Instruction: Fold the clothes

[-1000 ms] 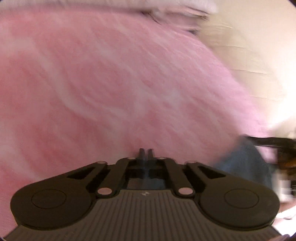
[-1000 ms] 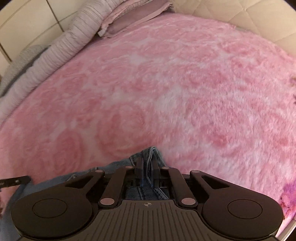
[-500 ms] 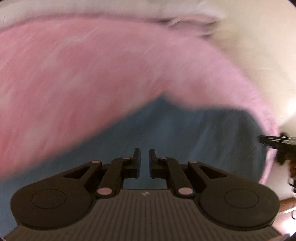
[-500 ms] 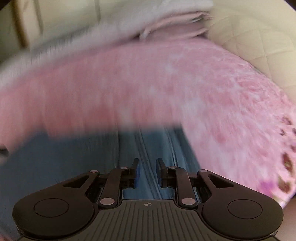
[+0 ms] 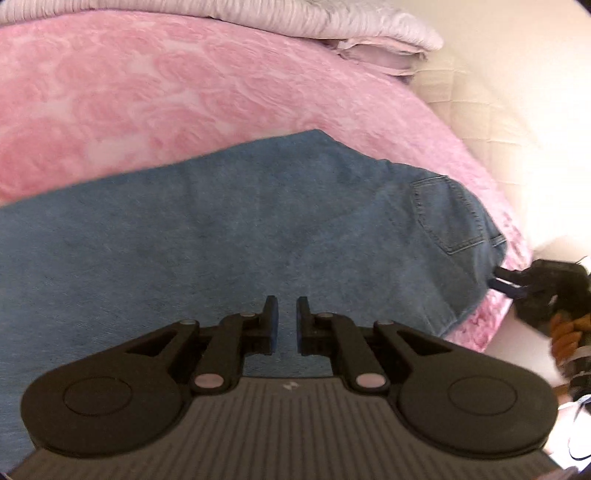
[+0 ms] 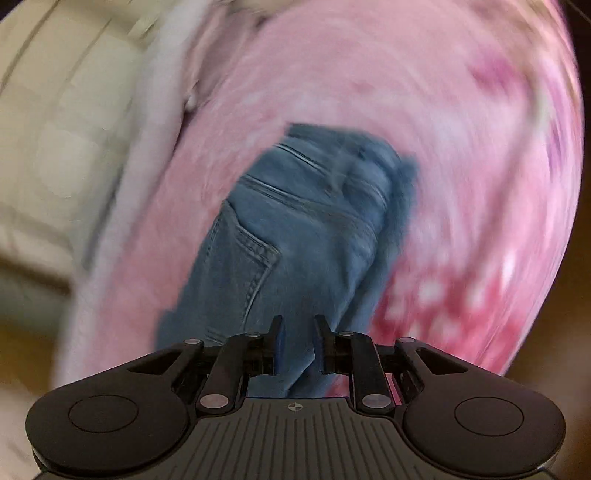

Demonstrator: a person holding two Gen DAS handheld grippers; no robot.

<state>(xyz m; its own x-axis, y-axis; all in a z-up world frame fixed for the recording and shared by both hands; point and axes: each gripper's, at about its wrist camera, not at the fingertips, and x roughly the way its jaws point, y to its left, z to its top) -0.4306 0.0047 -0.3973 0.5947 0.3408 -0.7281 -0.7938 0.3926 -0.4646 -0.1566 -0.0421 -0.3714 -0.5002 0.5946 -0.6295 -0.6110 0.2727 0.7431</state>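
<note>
Nearest you, the left hand-held gripper (image 5: 283, 317) hangs over the jeans (image 5: 229, 236) with its jaws parted and nothing between them. Same for the right hand-held gripper (image 6: 298, 339): gap open, empty, down at the pocket (image 6: 243, 266) end. The jeans lie spread flat on the bed, over the pink blanket (image 5: 147, 81).

Can't tell whether a fold's already in or just a smoothing-out, so grab wherever you grab by a seam or hem. Denim is thick and stiff, so it holds a crease but bunches where the stitching doubles up. The fluffy blanket will cling, so lift, don't drag. Farthest off, a ribbed grey quilt (image 5: 332, 18) sits at the bed's edge.
</note>
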